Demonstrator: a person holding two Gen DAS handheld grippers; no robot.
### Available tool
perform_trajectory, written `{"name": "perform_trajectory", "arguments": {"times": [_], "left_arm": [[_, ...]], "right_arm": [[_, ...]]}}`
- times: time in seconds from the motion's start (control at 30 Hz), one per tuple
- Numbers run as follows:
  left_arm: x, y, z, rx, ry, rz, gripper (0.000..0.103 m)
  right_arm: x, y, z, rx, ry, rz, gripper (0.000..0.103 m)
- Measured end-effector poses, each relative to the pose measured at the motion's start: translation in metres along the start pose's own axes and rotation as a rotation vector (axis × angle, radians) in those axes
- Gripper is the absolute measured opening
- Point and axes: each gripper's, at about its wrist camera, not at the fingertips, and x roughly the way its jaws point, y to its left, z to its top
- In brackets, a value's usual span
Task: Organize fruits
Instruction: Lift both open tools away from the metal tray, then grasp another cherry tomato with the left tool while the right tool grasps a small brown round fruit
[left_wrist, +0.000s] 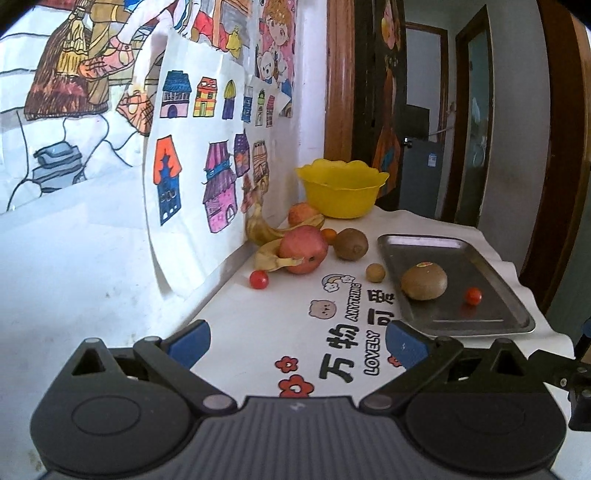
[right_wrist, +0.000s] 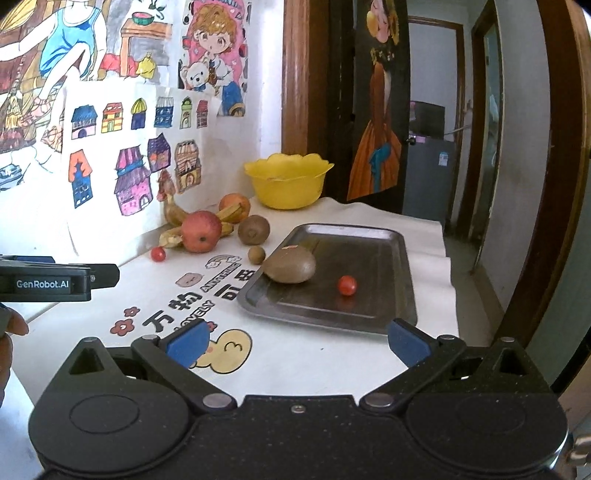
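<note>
A metal tray (left_wrist: 491, 317) (right_wrist: 373, 310) holds a kiwi (left_wrist: 424, 282) (right_wrist: 290, 268) and a cherry tomato (left_wrist: 473, 295) (right_wrist: 347, 285). Left of it on the table lie a red apple (left_wrist: 303, 249) (right_wrist: 201, 231), bananas (left_wrist: 271, 232) (right_wrist: 173, 218), a second kiwi (left_wrist: 351, 244) (right_wrist: 253, 230), a small brown longan (left_wrist: 375, 272) (right_wrist: 256, 254), a loose cherry tomato (left_wrist: 259, 279) (right_wrist: 158, 254) and an orange fruit (left_wrist: 301, 213) (right_wrist: 234, 204). A yellow bowl (left_wrist: 341, 188) (right_wrist: 287, 181) stands behind. My left gripper (left_wrist: 297, 341) and right gripper (right_wrist: 297, 341) are both open and empty, short of the fruit.
The table wears a white cloth with cartoon print (left_wrist: 343, 332). A wall with children's drawings (left_wrist: 192, 155) runs along the left. A doorway and dark door (right_wrist: 376, 110) lie beyond the table's far edge. The left gripper's body (right_wrist: 59, 282) shows at the right view's left edge.
</note>
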Motion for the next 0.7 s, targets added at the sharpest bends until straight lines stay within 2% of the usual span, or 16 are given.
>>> {"name": "perform_trajectory", "arguments": {"times": [0.47,0.63,0.7], "left_arm": [[0.003,0.011,0.015,0.025,-0.015,0.056,0.103],[0.011,0.017,0.025,0.042,-0.02,0.081,0.103],[0.015,0.019,0.03,0.051,-0.029,0.088,0.103]], "right_arm": [[0.006,0.02,0.016,-0.029,-0.017,0.064,0.102],[0.008,0.03,0.037,-0.069,-0.063,0.108,0.102],[0.007,0.032,0.053,-0.087,-0.09,0.159,0.102]]}}
